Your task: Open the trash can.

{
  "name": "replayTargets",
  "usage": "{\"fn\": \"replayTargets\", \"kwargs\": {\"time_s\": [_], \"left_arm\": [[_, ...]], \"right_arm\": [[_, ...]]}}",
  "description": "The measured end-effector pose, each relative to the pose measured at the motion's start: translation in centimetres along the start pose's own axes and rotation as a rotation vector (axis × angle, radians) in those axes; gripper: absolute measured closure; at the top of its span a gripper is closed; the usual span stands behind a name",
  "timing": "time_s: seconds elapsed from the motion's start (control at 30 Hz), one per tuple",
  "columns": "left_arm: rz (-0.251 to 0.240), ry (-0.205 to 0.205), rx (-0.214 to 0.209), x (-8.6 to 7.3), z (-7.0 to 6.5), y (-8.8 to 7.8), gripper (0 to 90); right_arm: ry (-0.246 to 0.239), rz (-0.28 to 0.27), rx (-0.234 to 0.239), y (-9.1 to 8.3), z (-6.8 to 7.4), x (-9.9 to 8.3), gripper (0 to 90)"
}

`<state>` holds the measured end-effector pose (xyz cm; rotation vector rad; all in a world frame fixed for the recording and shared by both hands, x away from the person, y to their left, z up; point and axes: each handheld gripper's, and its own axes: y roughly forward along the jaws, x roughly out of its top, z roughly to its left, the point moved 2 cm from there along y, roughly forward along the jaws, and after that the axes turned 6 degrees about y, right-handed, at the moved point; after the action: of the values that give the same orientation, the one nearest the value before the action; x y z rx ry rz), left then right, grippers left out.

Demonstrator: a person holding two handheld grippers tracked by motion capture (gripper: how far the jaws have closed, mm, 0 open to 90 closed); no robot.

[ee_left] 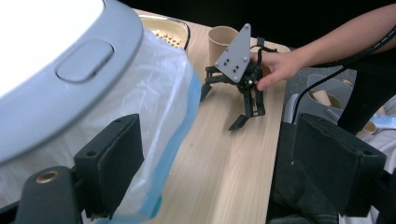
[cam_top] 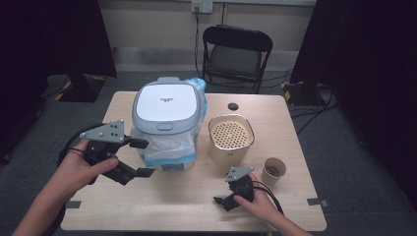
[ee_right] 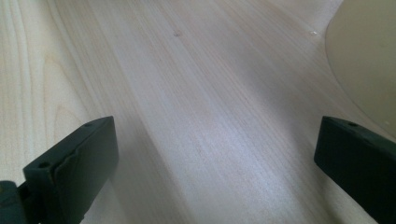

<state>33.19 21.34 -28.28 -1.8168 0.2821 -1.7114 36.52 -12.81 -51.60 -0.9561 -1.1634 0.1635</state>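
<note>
Bin: grey-and-white lidded bin at table centre, lid shut, clear bag with blue edge hanging out under the lid.
Left gripper: held off the table just left of the bin, jaws wide apart, nothing between them, pointing at the bag.
Right gripper: low over the table, in front and right of the bin, jaws wide, gripping nothing.
Basket: cream, perforated, just right of the bin.
Cup: paper, right of the bin, beyond the basket.
</note>
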Motion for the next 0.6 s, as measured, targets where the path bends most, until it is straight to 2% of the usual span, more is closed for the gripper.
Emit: {"fn": "replayTargets", "kwargs": {"time_s": [0.27,0.4,0.6], "left_arm": [[0.007,0.012,0.006,1.8,1.2,0.1,15.9],[-0.012,0.016,0.007,2.6,1.6,-0.1,15.9],[-0.014,0.03,0.019,3.5,2.0,-0.3,15.9]], "right_arm": [[0.002,0.0,0.0,0.0,0.0,0.0,0.0],[0.002,0.001,0.0,0.0,0.0,0.0,0.0],[0.001,-0.001,0.0,0.0,0.0,0.0,0.0]]}}
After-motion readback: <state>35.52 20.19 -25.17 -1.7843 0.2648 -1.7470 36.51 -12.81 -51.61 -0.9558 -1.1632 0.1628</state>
